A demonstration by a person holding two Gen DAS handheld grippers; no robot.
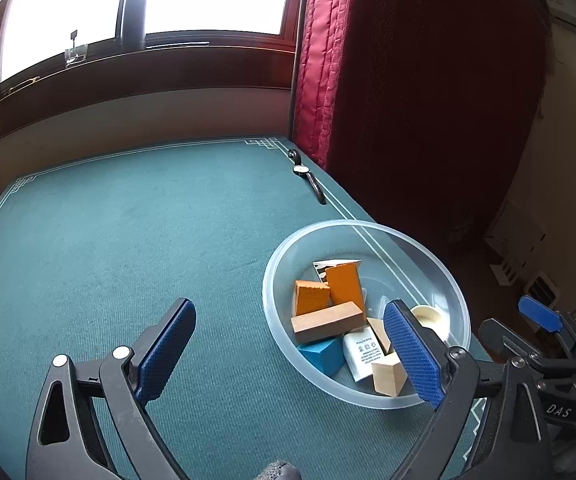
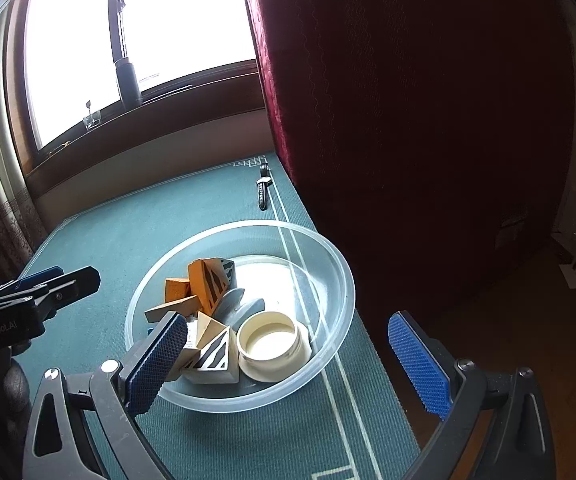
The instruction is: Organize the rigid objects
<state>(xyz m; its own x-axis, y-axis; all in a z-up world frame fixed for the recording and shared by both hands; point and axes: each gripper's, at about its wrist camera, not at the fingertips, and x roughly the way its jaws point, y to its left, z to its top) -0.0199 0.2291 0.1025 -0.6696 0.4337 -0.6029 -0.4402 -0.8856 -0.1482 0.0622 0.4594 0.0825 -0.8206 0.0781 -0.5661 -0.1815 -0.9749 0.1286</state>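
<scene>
While both grippers hang with fingers spread wide and empty, a clear round plastic bowl (image 1: 428, 256) sits on the green felt table (image 1: 127, 240), holding orange, tan and blue wooden blocks (image 1: 324, 322). The left gripper (image 1: 288, 352) and right gripper (image 2: 288, 364) flank it.

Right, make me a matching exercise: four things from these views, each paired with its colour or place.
Things:
1. wristwatch
2. round jar
3. wedge block
4. dark flask

Descriptions:
A. blue, in the bowl
B. on the windowsill
C. cream, in the bowl
D. on the green mat near the red curtain

Pairs: 1-D, 2-C, 3-A, 4-B
</scene>
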